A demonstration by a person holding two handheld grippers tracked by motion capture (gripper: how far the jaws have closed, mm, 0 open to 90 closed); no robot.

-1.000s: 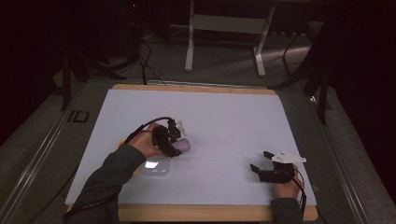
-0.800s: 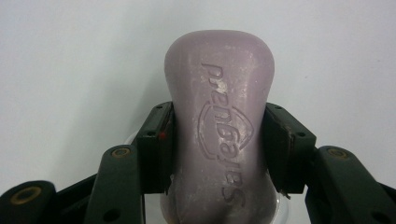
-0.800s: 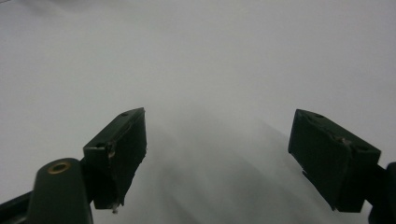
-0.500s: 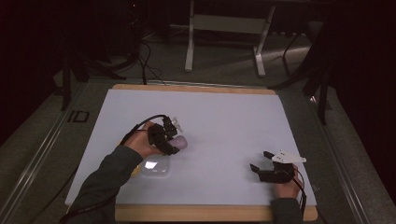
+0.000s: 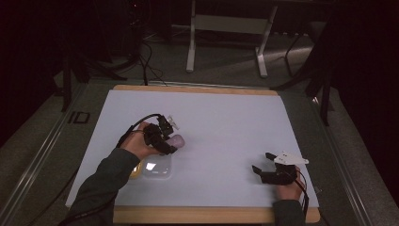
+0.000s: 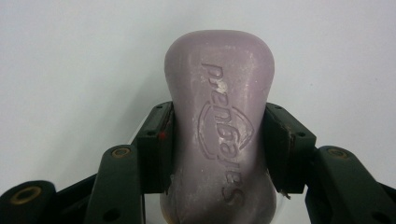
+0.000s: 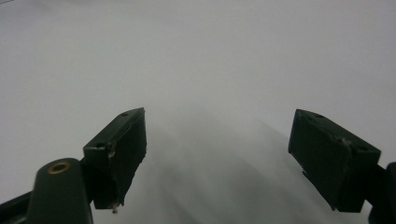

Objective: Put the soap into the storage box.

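Purple soap (image 6: 219,126) sits squeezed between the two black pads of the left gripper (image 6: 218,144), which pinch its narrow middle so it will not slip. It hangs above the white table (image 5: 226,117), just past a clear little soap dish (image 5: 157,168), likely where it belongs. Well apart, the right gripper (image 5: 263,162) rests low near the table edge, its jaws spread wide with nothing between them, waiting.
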